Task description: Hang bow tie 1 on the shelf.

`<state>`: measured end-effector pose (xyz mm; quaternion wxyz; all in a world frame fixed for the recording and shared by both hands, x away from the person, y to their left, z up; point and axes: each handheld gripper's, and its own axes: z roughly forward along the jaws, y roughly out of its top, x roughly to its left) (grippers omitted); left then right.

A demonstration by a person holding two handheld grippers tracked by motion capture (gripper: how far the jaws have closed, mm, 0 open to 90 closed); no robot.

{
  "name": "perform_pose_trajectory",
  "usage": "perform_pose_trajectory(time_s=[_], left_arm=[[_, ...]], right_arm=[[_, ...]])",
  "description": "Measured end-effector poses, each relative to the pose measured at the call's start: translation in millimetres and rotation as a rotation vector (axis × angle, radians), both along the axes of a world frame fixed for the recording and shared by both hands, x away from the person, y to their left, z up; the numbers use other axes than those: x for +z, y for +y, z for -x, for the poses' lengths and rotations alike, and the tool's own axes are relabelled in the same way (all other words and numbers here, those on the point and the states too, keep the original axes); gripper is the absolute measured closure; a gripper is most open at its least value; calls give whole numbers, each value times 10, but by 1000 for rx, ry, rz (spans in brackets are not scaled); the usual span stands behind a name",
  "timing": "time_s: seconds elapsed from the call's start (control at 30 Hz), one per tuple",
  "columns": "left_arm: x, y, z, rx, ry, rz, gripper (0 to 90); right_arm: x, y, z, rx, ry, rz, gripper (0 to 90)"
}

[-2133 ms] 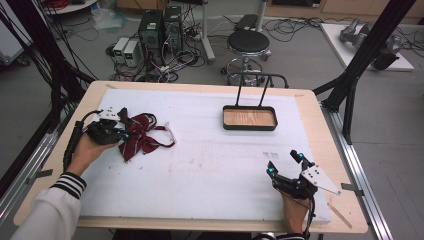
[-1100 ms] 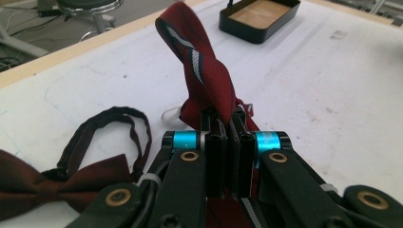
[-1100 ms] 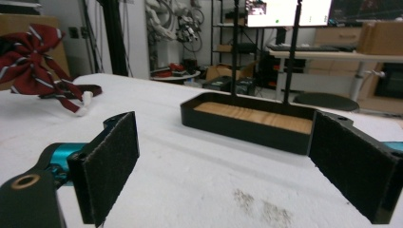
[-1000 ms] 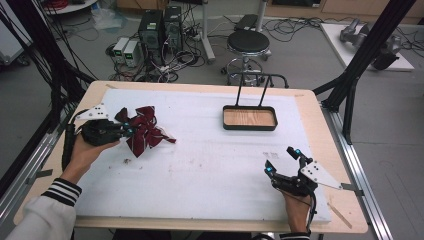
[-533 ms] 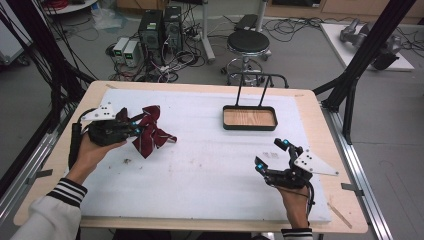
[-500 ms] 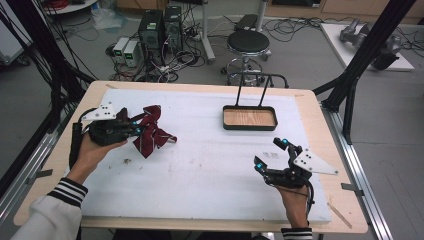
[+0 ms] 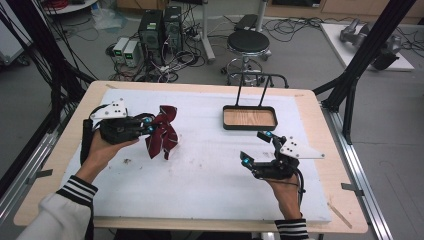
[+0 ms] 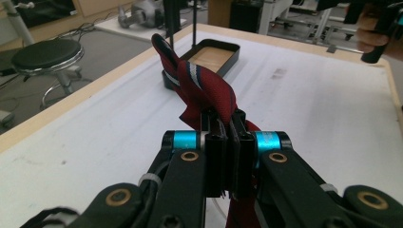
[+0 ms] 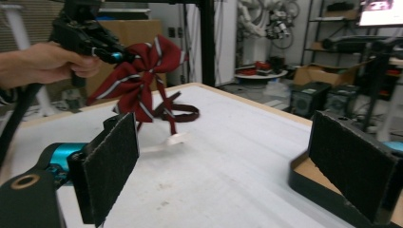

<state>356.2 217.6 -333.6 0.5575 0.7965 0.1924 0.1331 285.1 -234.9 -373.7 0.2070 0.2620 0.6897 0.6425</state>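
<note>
A dark red bow tie point(image 7: 161, 131) with pale stripes hangs above the white mat at the left, and my left gripper point(image 7: 148, 125) is shut on it. In the left gripper view the jaws pinch the fabric point(image 8: 205, 88) just past the pads, with the left gripper point(image 8: 227, 142) levelled at the table. From the right gripper view the bow tie point(image 9: 142, 71) is lifted, its strap point(image 9: 183, 111) trailing to the mat. My right gripper point(image 7: 255, 147) stands open over the mat's right part, nothing between its pads point(image 9: 114, 161); the right gripper point(image 9: 233, 161) faces the tie.
A black tray point(image 7: 249, 118) with a wooden floor and a tall wire handle stands at the back right of the mat; its corner point(image 9: 309, 185) lies close by my right jaw. A stool point(image 7: 251, 42) and computers point(image 7: 160, 30) stand beyond the table. Black frame posts flank both sides.
My left gripper has lifted the bow tie off the mat and carried it to the right. My right gripper has risen and moved inward, toward the tray.
</note>
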Motion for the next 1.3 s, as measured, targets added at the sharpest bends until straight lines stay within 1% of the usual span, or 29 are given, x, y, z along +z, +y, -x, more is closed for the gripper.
perform_pose_trajectory(time_s=[0.03,0.1,0.13,0.17,0.2,0.3,0.33,0.37,0.43,0.47,0.5,0.53,0.57,0.63,0.67,0.73,0.77,0.8,0.83,0.93,1.03,1.1,1.3], left_arm=[[12,-26,7,-7,-3,6,868],[38,-77,21,-22,-7,10,868],[50,-104,28,-27,-11,11,867],[62,-132,35,-33,-13,14,867],[75,-157,40,-41,-18,12,867],[112,-233,59,-53,-20,14,867],[124,-257,65,-59,-22,11,867],[137,-279,72,-65,-28,9,867],[157,-322,86,-74,-31,15,867],[177,-354,93,-84,-34,14,867],[177,-354,93,-84,-34,14,867],[185,-367,96,-88,-36,16,867],[193,-378,101,-92,-33,22,867],[204,-403,109,-100,-36,34,868],[209,-414,113,-105,-37,35,867],[216,-438,123,-111,-38,37,867],[221,-447,124,-115,-41,36,867],[226,-459,126,-114,-45,38,867],[236,-483,128,-119,-46,47,867],[249,-514,133,-126,-48,55,867],[271,-567,142,-135,-53,59,867],[293,-614,155,-146,-60,57,867],[322,-662,181,-155,-67,58,867]], right_arm=[[20,41,-24,21,9,3,94],[31,64,-33,30,13,9,94],[50,111,-52,48,17,17,94],[50,111,-52,48,17,17,94],[72,163,-70,60,11,32,99],[95,217,-83,71,11,43,99],[112,268,-97,89,19,34,99],[112,268,-97,89,19,34,99],[133,336,-128,116,23,49,99],[138,359,-138,127,31,48,99],[138,359,-138,127,31,48,99],[151,403,-160,156,48,41,100],[157,425,-175,170,47,42,100],[165,448,-180,175,54,47,100],[182,498,-196,196,67,51,100],[187,522,-204,205,68,52,100],[195,572,-224,228,85,54,107],[197,595,-236,238,89,57,156],[197,618,-244,248,84,63,162],[202,693,-270,258,89,74,163],[205,738,-293,267,92,74,164],[213,809,-316,276,97,78,165],[229,908,-354,299,104,82,175]])
